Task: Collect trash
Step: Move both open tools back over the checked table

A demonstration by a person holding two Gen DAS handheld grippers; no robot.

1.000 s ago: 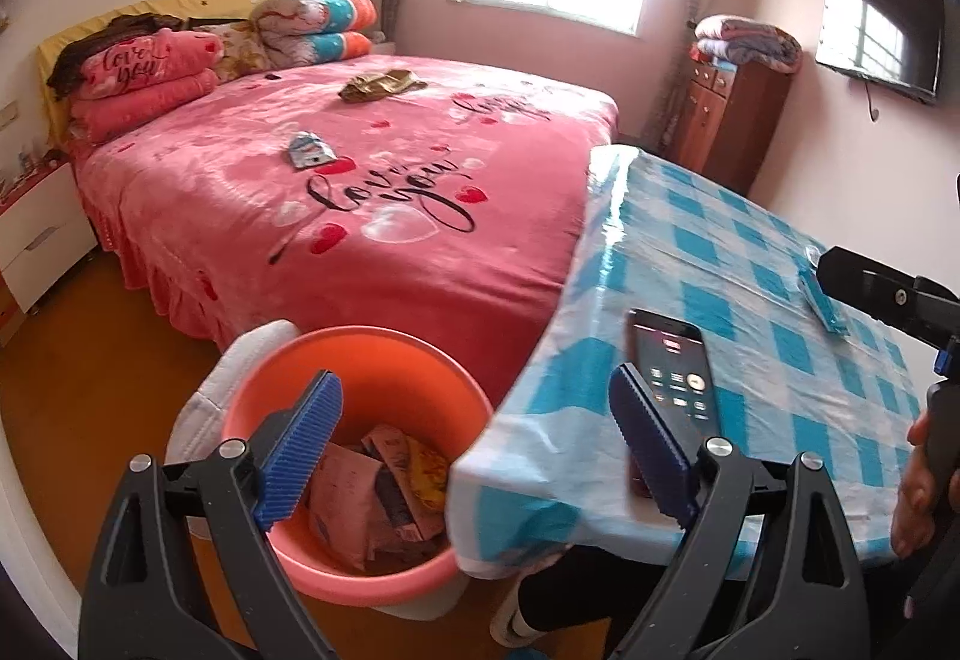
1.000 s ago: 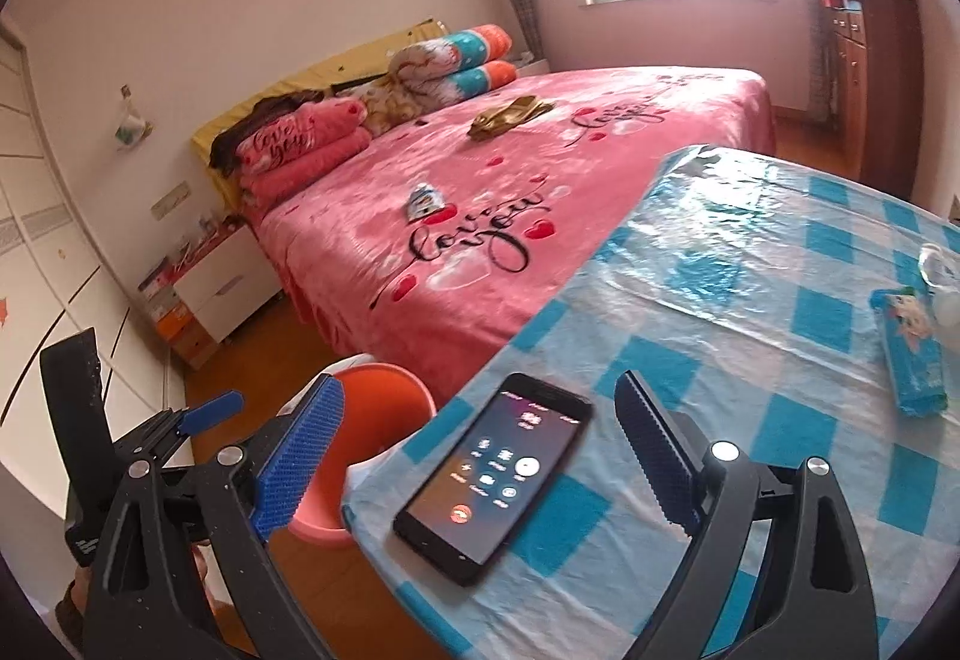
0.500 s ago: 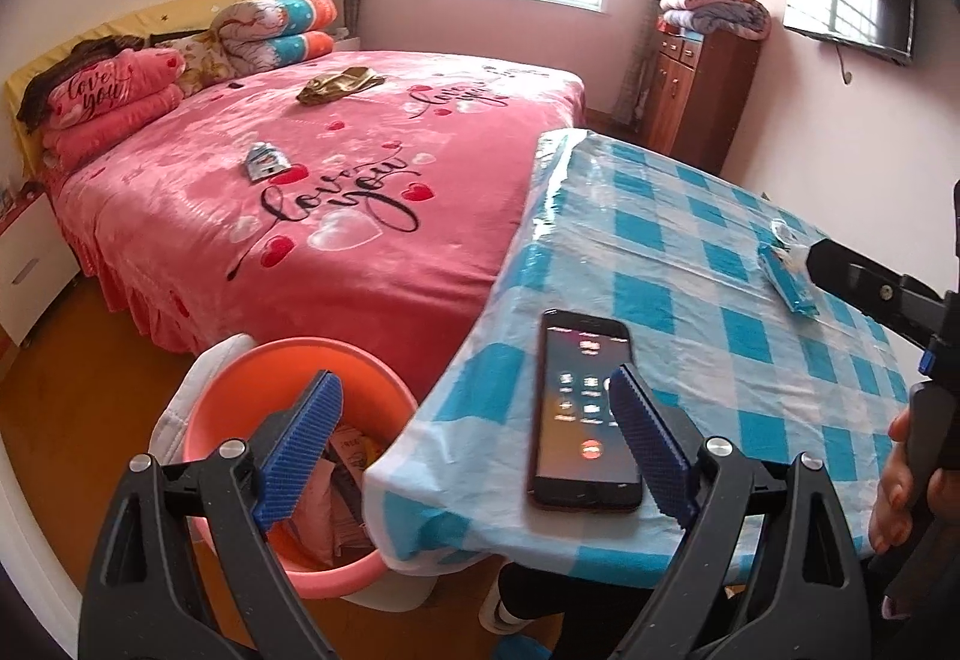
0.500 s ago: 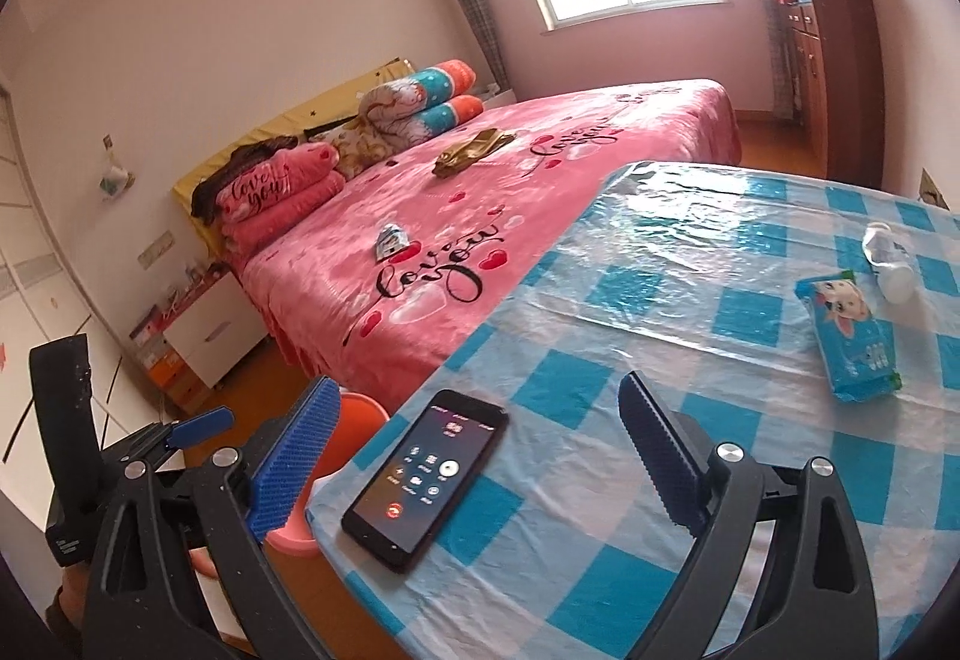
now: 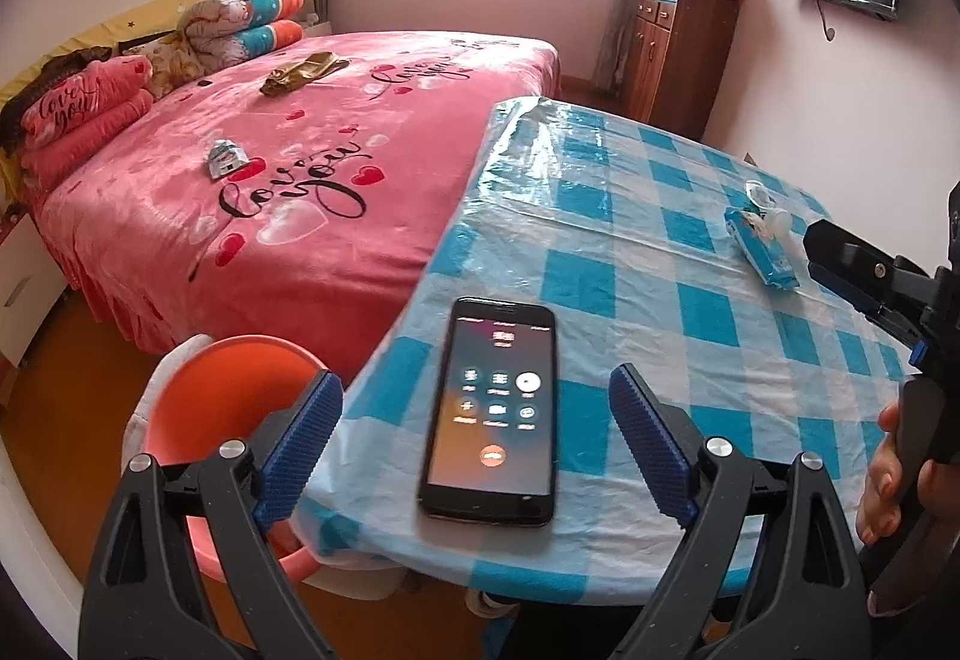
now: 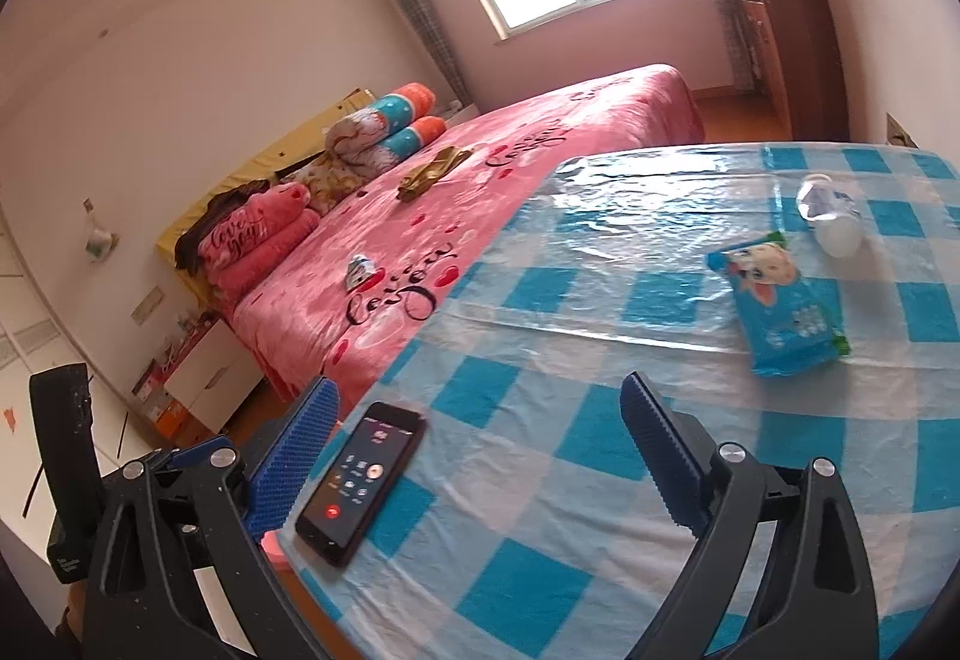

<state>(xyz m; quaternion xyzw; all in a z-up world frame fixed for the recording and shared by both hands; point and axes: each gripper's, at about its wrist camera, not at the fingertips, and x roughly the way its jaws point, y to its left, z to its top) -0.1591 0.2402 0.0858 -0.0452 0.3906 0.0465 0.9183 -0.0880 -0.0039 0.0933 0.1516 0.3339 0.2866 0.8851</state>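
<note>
Trash on the bench (image 6: 540, 360) is what I am after: a blue wrapper (image 6: 780, 309) lies flat on the checked cloth, with a crushed clear bottle (image 6: 831, 213) just beyond it, nearly touching. More litter sits on the bed (image 5: 312, 180), a small foil packet (image 5: 225, 159) and a crumpled olive scrap (image 5: 300, 73). The orange bin (image 5: 222, 408) stands on the floor beside the bench corner.

My left gripper (image 5: 474, 444) hangs with its fingers spread wide and empty, straddling a lit phone (image 5: 495, 414) near the bench edge. My right gripper (image 6: 480, 456) is also spread and empty, with the wrapper well ahead of it.

I judge the phone to be the main hazard: it lies close to the edge above the bin, so a careless sweep could knock it off or grab it as rubbish. The glossy cloth may let the flat wrapper slide from a pinch, and the bottle could roll away if nudged.
</note>
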